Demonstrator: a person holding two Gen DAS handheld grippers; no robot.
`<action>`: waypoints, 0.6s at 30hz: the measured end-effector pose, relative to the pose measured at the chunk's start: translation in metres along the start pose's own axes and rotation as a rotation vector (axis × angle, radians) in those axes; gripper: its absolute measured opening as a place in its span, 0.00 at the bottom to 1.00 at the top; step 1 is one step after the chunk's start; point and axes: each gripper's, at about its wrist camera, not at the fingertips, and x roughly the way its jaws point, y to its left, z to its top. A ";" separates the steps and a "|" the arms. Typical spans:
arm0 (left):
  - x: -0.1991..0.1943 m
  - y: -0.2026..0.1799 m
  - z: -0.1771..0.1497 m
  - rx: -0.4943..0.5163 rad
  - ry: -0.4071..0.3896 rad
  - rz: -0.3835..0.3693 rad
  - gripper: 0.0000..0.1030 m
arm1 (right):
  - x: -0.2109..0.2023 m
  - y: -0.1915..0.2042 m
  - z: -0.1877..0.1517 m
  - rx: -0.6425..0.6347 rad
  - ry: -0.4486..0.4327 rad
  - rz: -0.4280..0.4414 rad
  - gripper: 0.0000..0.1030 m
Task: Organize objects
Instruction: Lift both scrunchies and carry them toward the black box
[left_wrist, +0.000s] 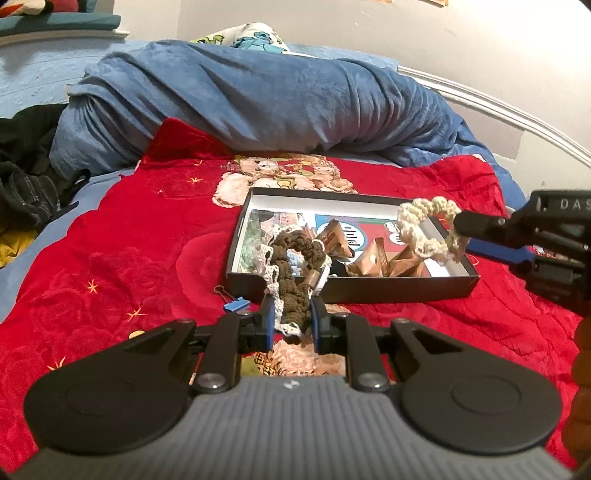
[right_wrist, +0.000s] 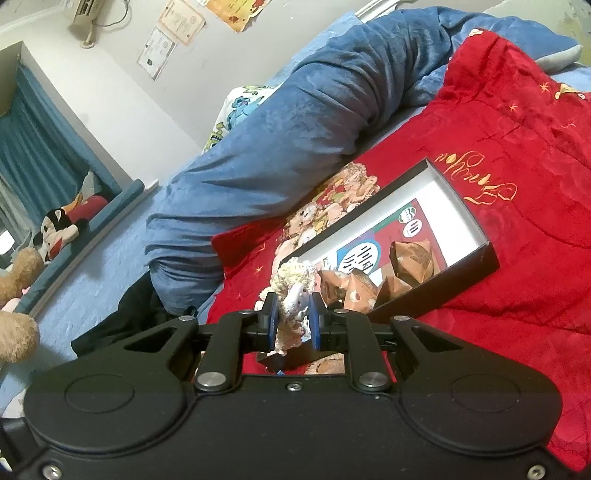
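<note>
A shallow black box (left_wrist: 402, 290) (right_wrist: 476, 266) lies on the red blanket and holds several folded brown paper packets (left_wrist: 373, 254) (right_wrist: 410, 258). My left gripper (left_wrist: 292, 323) is shut on a brown crocheted scrunchie with white lace trim (left_wrist: 286, 266), held just in front of the box's near wall. My right gripper (right_wrist: 293, 325) is shut on a cream crocheted scrunchie (right_wrist: 293, 291). In the left wrist view that cream scrunchie (left_wrist: 424, 225) hangs over the box's right end from the right gripper (left_wrist: 460, 230).
A blue binder clip (left_wrist: 236, 305) lies on the red blanket (left_wrist: 129, 258) by the box's near left corner. A rolled blue duvet (left_wrist: 258, 99) (right_wrist: 295, 118) lies behind the box. Dark clothes (left_wrist: 26, 177) are at the left. Plush toys (right_wrist: 59, 225) sit on a ledge.
</note>
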 end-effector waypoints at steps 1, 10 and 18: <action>0.001 0.000 0.000 0.005 0.003 -0.001 0.22 | -0.001 0.000 0.000 0.002 -0.003 0.000 0.17; 0.000 -0.001 -0.001 0.013 -0.001 0.005 0.22 | -0.002 -0.002 0.002 0.015 -0.007 -0.007 0.17; -0.005 0.000 0.001 -0.003 -0.027 0.003 0.22 | -0.001 0.004 -0.001 -0.014 -0.007 0.000 0.17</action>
